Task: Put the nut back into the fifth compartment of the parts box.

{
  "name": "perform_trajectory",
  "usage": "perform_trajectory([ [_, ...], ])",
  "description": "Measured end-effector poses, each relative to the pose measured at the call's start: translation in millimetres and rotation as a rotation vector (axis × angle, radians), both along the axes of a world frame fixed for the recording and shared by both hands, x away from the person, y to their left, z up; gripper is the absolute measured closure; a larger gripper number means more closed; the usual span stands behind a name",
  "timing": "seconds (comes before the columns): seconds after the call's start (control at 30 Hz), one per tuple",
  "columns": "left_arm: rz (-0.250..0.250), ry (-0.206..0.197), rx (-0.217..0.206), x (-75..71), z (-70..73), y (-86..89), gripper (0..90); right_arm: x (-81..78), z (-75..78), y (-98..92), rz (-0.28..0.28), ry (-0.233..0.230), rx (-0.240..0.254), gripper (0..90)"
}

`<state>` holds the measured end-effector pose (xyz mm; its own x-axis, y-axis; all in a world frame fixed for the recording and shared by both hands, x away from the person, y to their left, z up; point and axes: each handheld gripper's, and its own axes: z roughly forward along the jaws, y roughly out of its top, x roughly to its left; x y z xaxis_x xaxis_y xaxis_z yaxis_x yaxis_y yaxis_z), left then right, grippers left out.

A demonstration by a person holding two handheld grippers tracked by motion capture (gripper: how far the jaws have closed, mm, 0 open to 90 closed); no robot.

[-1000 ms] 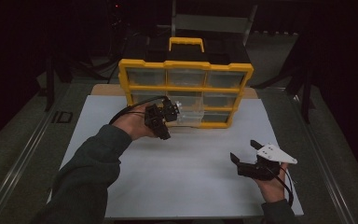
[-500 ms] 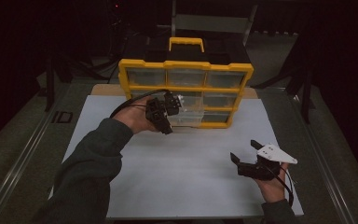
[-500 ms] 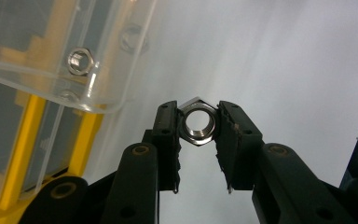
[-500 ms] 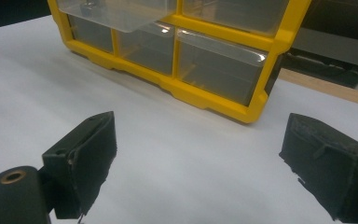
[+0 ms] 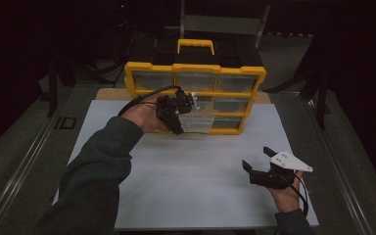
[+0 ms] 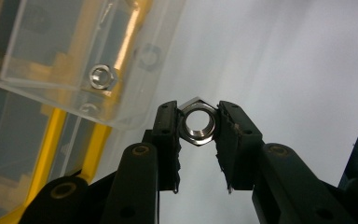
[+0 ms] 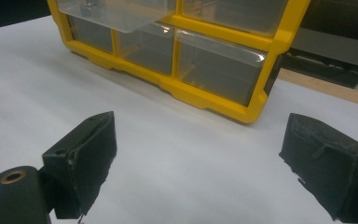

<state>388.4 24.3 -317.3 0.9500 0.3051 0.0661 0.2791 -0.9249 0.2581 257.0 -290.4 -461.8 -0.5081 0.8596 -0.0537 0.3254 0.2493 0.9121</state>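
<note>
Left gripper [image 6: 199, 125] fingers are clamping a steel hex nut [image 6: 197, 122] just beside the pulled-out clear drawer [image 6: 81, 56]; right gripper [image 7: 198, 163] fingers are gaping wide, well apart from that drawer.

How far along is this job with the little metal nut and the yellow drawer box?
Done: one clear drawer of the yellow organizer is pulled out, and a nut lies in it. In hand: the left gripper pinches a hex nut beside that drawer. Left: probably setting it down. The right gripper waits open over the white mat.

Left tongs [image 6: 198, 125] raised with jaws pinched close — right tongs [image 7: 198, 163] low, jaws spread wide.
</note>
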Motion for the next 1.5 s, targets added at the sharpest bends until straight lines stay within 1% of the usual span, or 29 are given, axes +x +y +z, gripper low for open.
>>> perform_trajectory([
  [0.1,0.005,0.0,-0.009,2.7,4.0,-0.7,70.0,0.0,0.0,0.0,0.0,0.001,0.0,10.3],
  [0.2,0.013,-0.009,0.003,4.0,7.3,-3.0,70.0,0.0,0.0,-0.1,0.001,0.0,-0.001,10.4],
  [0.23,0.008,-0.014,0.007,5.0,8.5,-3.6,70.0,0.0,0.1,-0.2,0.0,0.001,0.0,10.3],
  [0.27,0.013,-0.013,0.007,5.3,9.5,-4.4,70.0,0.0,0.1,-0.3,-0.001,0.001,0.001,10.3],
  [0.47,0.025,-0.03,0.009,9.5,17.1,-7.4,70.0,-0.1,0.4,-0.6,-0.001,-0.002,0.003,10.3],
  [0.57,0.034,-0.031,-0.002,12.0,20.0,-8.1,70.0,-0.1,0.4,-0.8,-0.002,-0.001,0.005,10.4],
  [0.77,0.048,-0.034,-0.005,16.1,24.5,-10.8,70.0,0.0,0.2,-0.7,-0.002,0.001,0.005,10.3],
  [1.0,0.056,-0.032,-0.002,20.6,26.0,-14.4,70.0,0.1,0.0,-0.9,-0.001,0.001,0.008,10.3],
  [1.03,0.061,-0.027,-0.001,20.7,26.4,-15.3,70.0,0.2,0.0,-0.9,-0.001,0.001,0.008,10.3],
  [1.07,0.058,-0.031,0.003,21.7,26.9,-16.1,70.0,0.1,0.2,-1.0,0.0,0.001,0.007,10.3],
  [1.17,0.062,-0.028,-0.007,23.4,27.3,-18.8,70.0,0.1,0.5,-1.4,-0.002,0.0,0.006,10.3],
  [1.27,0.073,-0.025,-0.004,26.5,27.7,-21.8,70.0,0.0,0.9,-2.0,-0.003,-0.001,0.008,10.3],
  [1.43,0.087,-0.035,0.002,32.3,30.9,-27.0,69.9,0.1,0.9,-2.7,-0.004,-0.001,0.01,10.3],
  [1.47,0.097,-0.03,0.0,32.9,31.6,-27.9,69.9,0.1,1.0,-2.9,-0.004,-0.001,0.01,10.4],
  [1.5,0.104,-0.036,-0.001,33.8,32.2,-28.7,70.0,0.1,1.0,-3.1,-0.005,-0.001,0.01,10.3],
])
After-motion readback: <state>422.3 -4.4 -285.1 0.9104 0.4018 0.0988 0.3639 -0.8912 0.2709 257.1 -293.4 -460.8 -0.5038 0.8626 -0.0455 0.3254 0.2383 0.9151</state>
